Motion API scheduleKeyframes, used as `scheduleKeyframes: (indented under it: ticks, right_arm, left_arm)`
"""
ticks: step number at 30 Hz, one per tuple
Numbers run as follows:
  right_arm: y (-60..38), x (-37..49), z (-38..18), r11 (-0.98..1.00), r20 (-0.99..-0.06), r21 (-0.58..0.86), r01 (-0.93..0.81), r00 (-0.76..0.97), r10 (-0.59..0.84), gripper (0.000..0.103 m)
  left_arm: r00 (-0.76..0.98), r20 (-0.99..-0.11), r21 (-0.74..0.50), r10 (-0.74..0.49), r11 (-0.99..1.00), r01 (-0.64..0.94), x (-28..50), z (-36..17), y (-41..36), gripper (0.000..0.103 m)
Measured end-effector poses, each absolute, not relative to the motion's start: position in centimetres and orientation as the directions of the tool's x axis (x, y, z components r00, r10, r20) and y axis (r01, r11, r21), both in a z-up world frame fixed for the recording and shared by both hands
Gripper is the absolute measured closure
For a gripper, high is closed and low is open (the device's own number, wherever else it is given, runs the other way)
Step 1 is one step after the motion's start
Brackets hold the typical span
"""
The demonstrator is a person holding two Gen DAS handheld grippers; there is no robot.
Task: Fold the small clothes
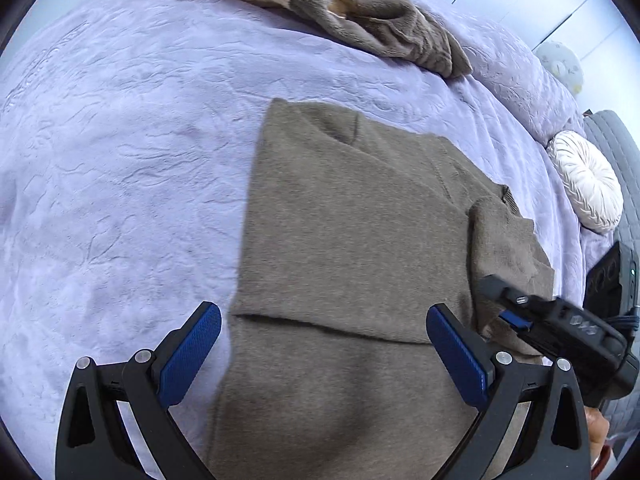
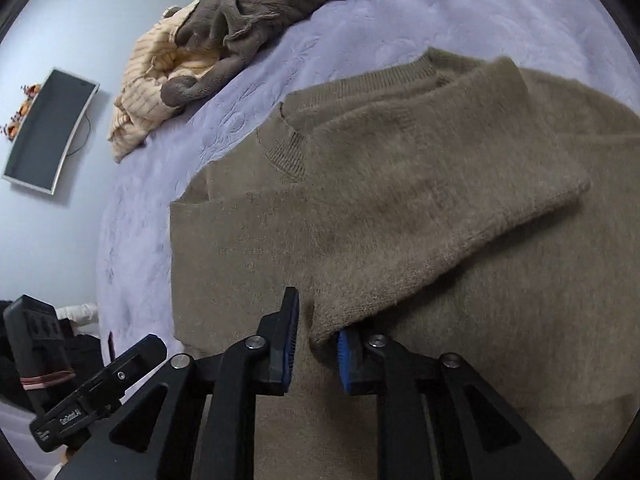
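A taupe knit sweater (image 1: 352,240) lies flat on the lilac bedspread (image 1: 120,160), its sides folded in. My left gripper (image 1: 324,344) is open wide and empty, held just above the sweater's lower part. My right gripper (image 2: 318,340) is narrowly open; the cuff end of the folded-over sleeve (image 2: 420,232) lies between its fingers, with a visible gap to the left pad. The right gripper also shows in the left wrist view (image 1: 516,316), at the sweater's right edge. The sweater's ribbed neck (image 2: 400,72) faces away in the right wrist view.
A heap of other clothes, cream striped (image 2: 148,92) and dark grey-brown (image 2: 248,12), lies at the far end of the bed. A round white cushion (image 1: 588,184) sits by the bed's right edge. A wall screen (image 2: 52,124) hangs beyond the bed.
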State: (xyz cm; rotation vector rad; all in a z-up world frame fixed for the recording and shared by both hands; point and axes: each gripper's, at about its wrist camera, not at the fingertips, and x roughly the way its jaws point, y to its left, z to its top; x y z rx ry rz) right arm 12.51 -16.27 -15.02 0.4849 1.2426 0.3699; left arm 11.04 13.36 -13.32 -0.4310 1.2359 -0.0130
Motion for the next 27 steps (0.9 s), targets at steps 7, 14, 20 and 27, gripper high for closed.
scheduleKeyframes:
  ticks: [7,14,20,27]
  right_arm:
    - [-22.0,12.8,-14.9,0.644,-0.69,0.711,0.283,0.454,0.563,0.06]
    - [-13.7,15.0,-11.3,0.823,-0.744,0.566,-0.052,0.399,0.537,0.093]
    - [-5.6,13.0,-12.9,0.873,-0.861,0.37,-0.319,0.234,0.451,0.089]
    - [-7.8,10.7,-13.1,0.879,-0.872,0.378,-0.292,0.207,0.444,0.069]
  left_arm:
    - [0.368,-0.89,-0.366,-0.269,0.903,-0.226,10.5,-12.7,15.4,0.0]
    - [0.41,-0.832,-0.483,-0.374,0.852,-0.203,10.7,-11.8,17.0,0.0]
    - [0.386,-0.806,-0.543,-0.448,0.82,-0.181,11.9,-12.4,16.1,0.0]
    - [0.319,-0.813,-0.552,-0.487,0.819,-0.157,13.7,-14.6,12.8,0.0]
